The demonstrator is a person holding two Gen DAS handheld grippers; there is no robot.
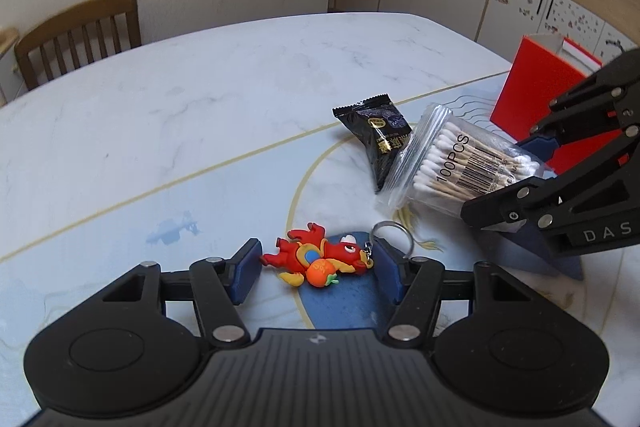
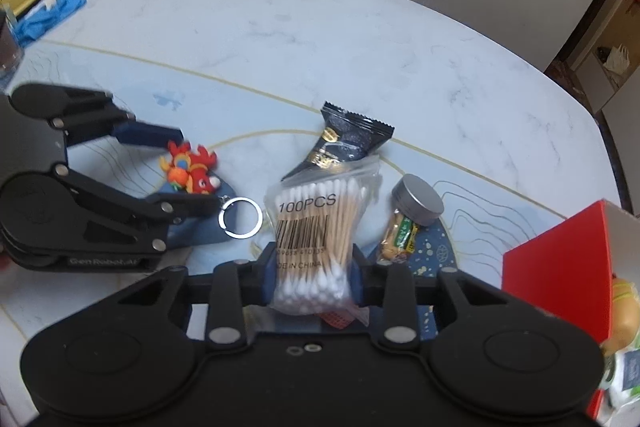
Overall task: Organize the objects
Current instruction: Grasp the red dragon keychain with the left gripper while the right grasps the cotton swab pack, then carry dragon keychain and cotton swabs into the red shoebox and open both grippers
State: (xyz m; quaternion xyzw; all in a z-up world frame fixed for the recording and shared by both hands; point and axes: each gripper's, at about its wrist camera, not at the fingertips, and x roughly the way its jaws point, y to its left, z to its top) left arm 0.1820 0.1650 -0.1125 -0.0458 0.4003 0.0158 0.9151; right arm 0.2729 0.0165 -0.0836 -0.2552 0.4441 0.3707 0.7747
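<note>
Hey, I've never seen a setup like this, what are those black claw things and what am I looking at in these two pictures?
Each black claw is a hand-held two-finger gripper; a person holds one in each hand. Each picture comes from a fisheye camera on one gripper, looking along its fingers.

In the left wrist view, the left gripper is open around a red dragon keychain lying on the marble-look table.

In the right wrist view, the right gripper is shut on a bag of cotton swabs.

Also on the table: a black snack packet, a small round tin, a small yellow-green packet and a red box.
</note>
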